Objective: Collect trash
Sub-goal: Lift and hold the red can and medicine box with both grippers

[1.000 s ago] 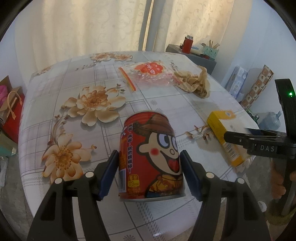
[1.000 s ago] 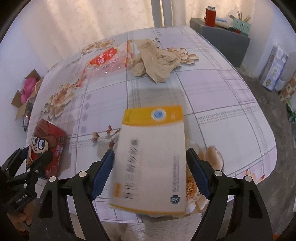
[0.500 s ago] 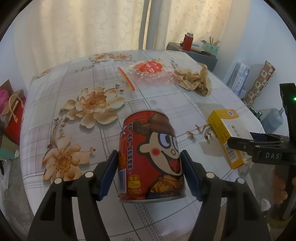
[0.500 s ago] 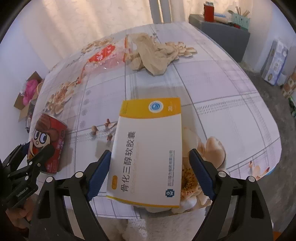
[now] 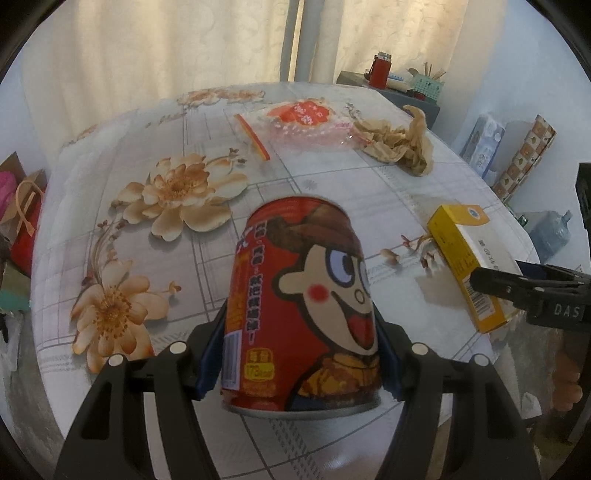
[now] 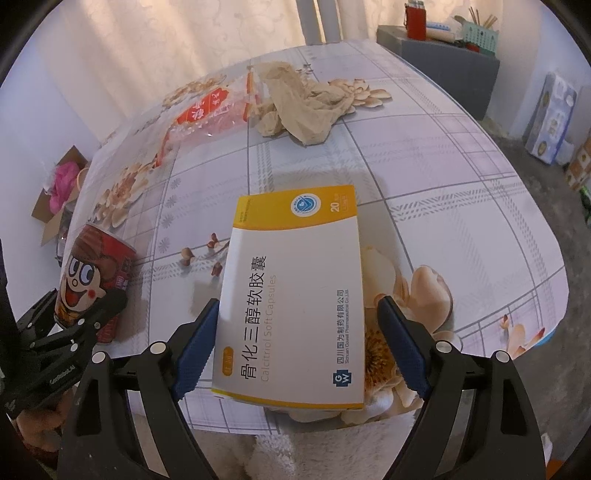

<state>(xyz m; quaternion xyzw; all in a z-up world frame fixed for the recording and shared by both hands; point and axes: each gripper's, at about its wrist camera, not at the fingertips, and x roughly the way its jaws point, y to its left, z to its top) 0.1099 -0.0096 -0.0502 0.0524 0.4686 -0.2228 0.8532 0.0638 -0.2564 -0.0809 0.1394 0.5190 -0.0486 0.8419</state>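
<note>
Trash lay scattered over a flower-printed tablecloth (image 6: 424, 122). Nearest the person's left side stood a red drink can (image 5: 301, 306) with a cartoon face, upright near the table's front edge; the left gripper (image 5: 299, 354) had its blue pads pressed against both sides of the can, clamped on it. To the can's right sat a yellow-and-white medicine box (image 6: 293, 295), overhanging the table's front edge. The right gripper (image 6: 297, 347) straddled this box: its left pad (image 6: 197, 347) touched the box's edge, while a gap showed between the right pad and the box, so the jaws stood apart around it without clamping. In the left wrist view the same box (image 5: 463, 258) appeared off to the right with the other gripper's black finger across it.

Farther back, near the table's far side, lay a clear plastic bag with red print (image 5: 306, 118) and, just beside it, a crumpled wad of tan paper (image 5: 399, 146). Beyond the table hung pale curtains (image 5: 166, 48); a grey cabinet (image 6: 443, 70) carried a red flask (image 6: 415, 18). A cardboard box with something pink (image 6: 59, 188) sat on the floor at the left.
</note>
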